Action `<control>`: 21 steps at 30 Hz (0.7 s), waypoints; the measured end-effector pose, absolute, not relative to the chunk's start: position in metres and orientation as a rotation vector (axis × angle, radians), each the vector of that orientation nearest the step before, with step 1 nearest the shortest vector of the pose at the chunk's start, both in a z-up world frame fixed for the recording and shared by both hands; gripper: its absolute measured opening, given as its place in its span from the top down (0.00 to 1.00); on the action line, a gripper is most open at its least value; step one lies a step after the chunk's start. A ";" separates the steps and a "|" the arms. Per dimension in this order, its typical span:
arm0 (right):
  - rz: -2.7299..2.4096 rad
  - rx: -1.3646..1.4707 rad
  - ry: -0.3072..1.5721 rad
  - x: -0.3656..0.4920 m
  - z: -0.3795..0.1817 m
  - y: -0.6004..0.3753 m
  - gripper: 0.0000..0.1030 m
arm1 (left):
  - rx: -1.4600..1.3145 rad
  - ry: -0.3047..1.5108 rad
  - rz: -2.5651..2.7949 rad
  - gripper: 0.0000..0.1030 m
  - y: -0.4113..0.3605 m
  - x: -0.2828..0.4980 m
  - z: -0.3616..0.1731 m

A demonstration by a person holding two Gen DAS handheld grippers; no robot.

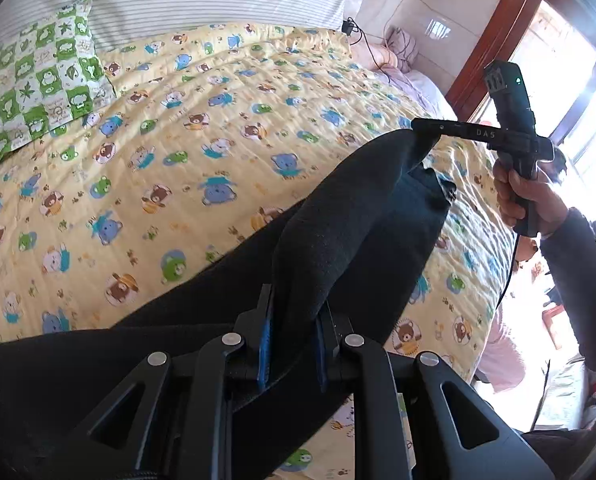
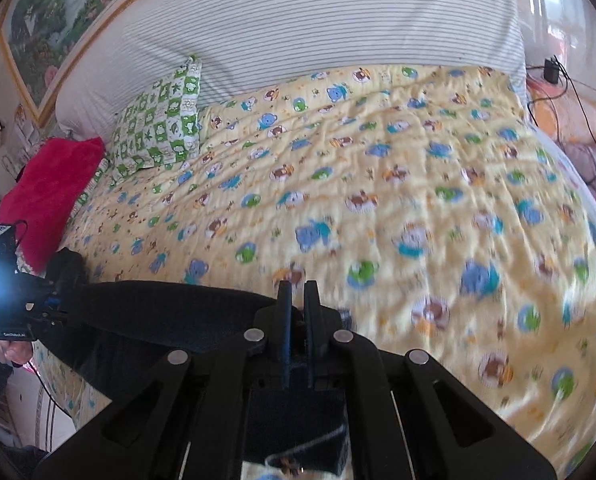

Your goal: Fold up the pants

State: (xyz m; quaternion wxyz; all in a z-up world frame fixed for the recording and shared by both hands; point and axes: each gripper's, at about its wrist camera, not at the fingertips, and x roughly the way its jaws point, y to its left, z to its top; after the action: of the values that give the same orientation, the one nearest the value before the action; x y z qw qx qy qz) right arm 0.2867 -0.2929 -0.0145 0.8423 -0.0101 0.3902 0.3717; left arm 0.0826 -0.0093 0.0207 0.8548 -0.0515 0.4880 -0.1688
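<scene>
Dark pants (image 1: 345, 232) hang stretched between my two grippers above a yellow bear-print quilt (image 1: 202, 152). My left gripper (image 1: 294, 320) is shut on one end of the pants, with the cloth bunched between its blue pads. My right gripper (image 1: 421, 130) shows in the left wrist view, held in a hand at the right, pinching the far end. In the right wrist view my right gripper (image 2: 298, 296) is shut on the pants (image 2: 158, 304), which run left to the left gripper (image 2: 54, 308).
A green checked pillow (image 2: 158, 120) and a red cushion (image 2: 46, 196) lie at the bed's left. A striped white bolster (image 2: 298, 28) lines the head. Cables and a charger (image 2: 551, 70) sit at the far right, with a window (image 1: 557, 64) beyond.
</scene>
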 end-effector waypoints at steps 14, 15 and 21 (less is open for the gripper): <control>0.730 0.075 0.899 0.266 -0.062 -0.328 0.91 | -0.037 1.006 -0.359 0.58 -0.035 0.056 -0.002; 0.711 0.077 0.898 0.264 -0.063 -0.331 0.89 | -0.036 0.999 -0.363 0.53 -0.037 0.054 -0.001; 0.653 0.112 0.875 0.250 -0.055 -0.350 0.88 | -0.029 0.966 -0.367 0.43 -0.043 0.039 0.006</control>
State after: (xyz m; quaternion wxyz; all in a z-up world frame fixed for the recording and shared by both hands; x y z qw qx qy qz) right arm 0.2497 -0.3497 -0.0555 0.8532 0.0530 0.4161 0.3101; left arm 0.0392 -0.0427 0.0059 0.8694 -0.0139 0.4617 -0.1755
